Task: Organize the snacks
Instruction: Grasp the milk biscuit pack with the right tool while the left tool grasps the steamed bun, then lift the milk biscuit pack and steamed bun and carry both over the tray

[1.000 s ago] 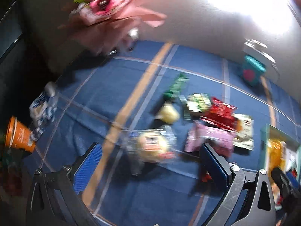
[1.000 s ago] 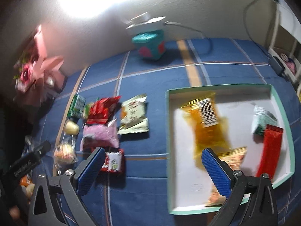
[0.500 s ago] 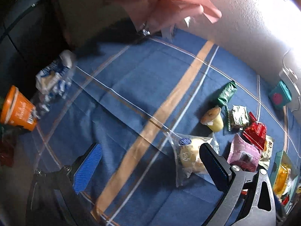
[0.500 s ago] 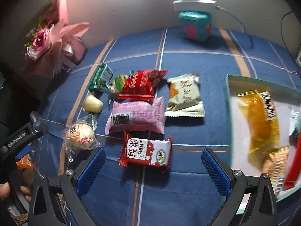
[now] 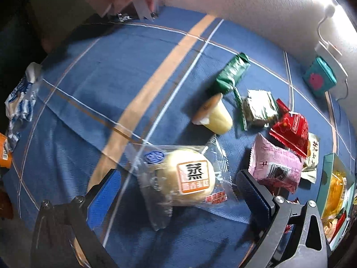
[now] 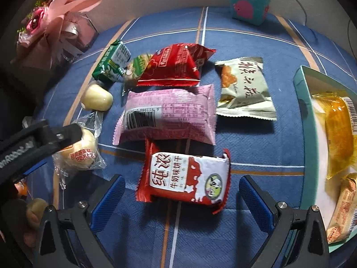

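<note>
My left gripper (image 5: 178,192) is open, its blue pads either side of a clear-wrapped round bun (image 5: 185,176) on the blue cloth. My right gripper (image 6: 180,194) is open, straddling a red-and-white milk biscuit pack (image 6: 185,176). Behind it lie a pink pack (image 6: 167,116), a red pack (image 6: 174,67), a pale green pack (image 6: 243,89), a green pack (image 6: 111,62) and a yellow jelly cup (image 6: 96,98). The bun (image 6: 78,151) shows at left under the left gripper's finger. The teal-rimmed tray (image 6: 301,102) at right holds an orange pack (image 6: 339,134).
A pink bouquet (image 6: 49,26) stands at the back left and a teal box (image 6: 247,2) by the wall. A blue-white wrapper (image 5: 20,98) and an orange cup (image 5: 4,154) lie at the cloth's left edge. The tray also shows in the left wrist view (image 5: 323,178).
Both grippers have moved down and closer. The left one now brackets the bun; the right one has shifted left from the tray to over the milk biscuit pack.
</note>
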The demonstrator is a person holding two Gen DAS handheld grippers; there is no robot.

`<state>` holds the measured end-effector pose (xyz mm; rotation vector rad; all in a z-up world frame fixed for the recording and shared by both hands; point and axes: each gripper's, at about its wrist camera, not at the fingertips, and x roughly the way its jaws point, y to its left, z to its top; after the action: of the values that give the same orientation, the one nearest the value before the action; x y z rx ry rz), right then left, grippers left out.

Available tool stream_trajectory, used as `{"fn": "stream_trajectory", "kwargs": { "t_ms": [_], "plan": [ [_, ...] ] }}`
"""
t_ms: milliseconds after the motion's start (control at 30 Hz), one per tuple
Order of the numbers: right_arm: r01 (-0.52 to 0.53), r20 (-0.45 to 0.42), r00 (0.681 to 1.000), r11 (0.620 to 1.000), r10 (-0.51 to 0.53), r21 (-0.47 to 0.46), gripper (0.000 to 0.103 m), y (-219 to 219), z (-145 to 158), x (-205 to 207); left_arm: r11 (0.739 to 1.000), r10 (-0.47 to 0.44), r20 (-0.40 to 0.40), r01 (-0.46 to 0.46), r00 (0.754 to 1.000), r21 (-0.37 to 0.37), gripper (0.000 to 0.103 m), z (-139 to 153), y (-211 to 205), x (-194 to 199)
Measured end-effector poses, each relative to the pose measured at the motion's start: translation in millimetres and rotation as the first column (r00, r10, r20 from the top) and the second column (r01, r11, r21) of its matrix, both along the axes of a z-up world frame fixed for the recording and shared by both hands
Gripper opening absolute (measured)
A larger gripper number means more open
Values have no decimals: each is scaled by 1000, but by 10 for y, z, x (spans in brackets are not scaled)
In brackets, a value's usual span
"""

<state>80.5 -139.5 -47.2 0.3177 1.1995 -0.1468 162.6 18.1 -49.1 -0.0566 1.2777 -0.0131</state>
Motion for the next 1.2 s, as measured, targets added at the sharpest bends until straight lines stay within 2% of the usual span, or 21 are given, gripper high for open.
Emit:
{"fn": "stream_trajectory", "kwargs": {
  "t_ms": [200, 267, 333, 367, 400, 433, 500, 700, 833, 900, 1200],
  "plan": [
    [-18, -19, 1000, 998, 17, -62, 103, 106, -61, 24, 1000, 3, -27, -3, 1000, 1, 103, -102, -56, 32],
    [-14, -19, 1000, 997, 13, -72, 99, 137, -77, 46, 1000, 11, -40, -11, 999, 1, 102, -129, -67, 47],
    [-6, -18, 1000, 997, 5, -76, 87, 149, -78, 40, 1000, 6, -39, -6, 999, -4, 102, -139, -89, 52],
    [-3, -17, 1000, 997, 1, -82, 84, 151, -74, 42, 1000, 2, -37, -2, 999, -4, 96, -140, -101, 58],
    [-2, -13, 1000, 997, 1, -80, 80, 138, -62, 32, 1000, -3, -36, 3, 999, 1, 85, -138, -121, 57],
    [0, -9, 1000, 997, 0, -73, 73, 105, -52, 7, 1000, -6, -34, 6, 999, 9, 83, -139, -136, 62],
    [2, -8, 1000, 997, -3, -72, 70, 97, -34, 6, 1000, -11, -29, 11, 1000, 14, 80, -134, -190, 78],
    [7, -15, 1000, 998, -8, -62, 69, 8, 5, 5, 999, -20, -6, 21, 1000, 36, 68, -52, -234, 23],
    [16, -11, 1000, 999, -16, -52, 69, -59, 58, -8, 999, -13, -5, 13, 1000, 37, 65, -23, -218, 6],
    [23, -2, 1000, 999, -23, -43, 69, -73, 104, -13, 999, -6, -5, 6, 1000, 32, 57, 4, -202, 5],
    [46, 62, 997, 998, -44, -33, 69, -115, 427, -105, 1000, 15, 58, -15, 998, 4, 57, 316, -82, -76]
  ]
}}
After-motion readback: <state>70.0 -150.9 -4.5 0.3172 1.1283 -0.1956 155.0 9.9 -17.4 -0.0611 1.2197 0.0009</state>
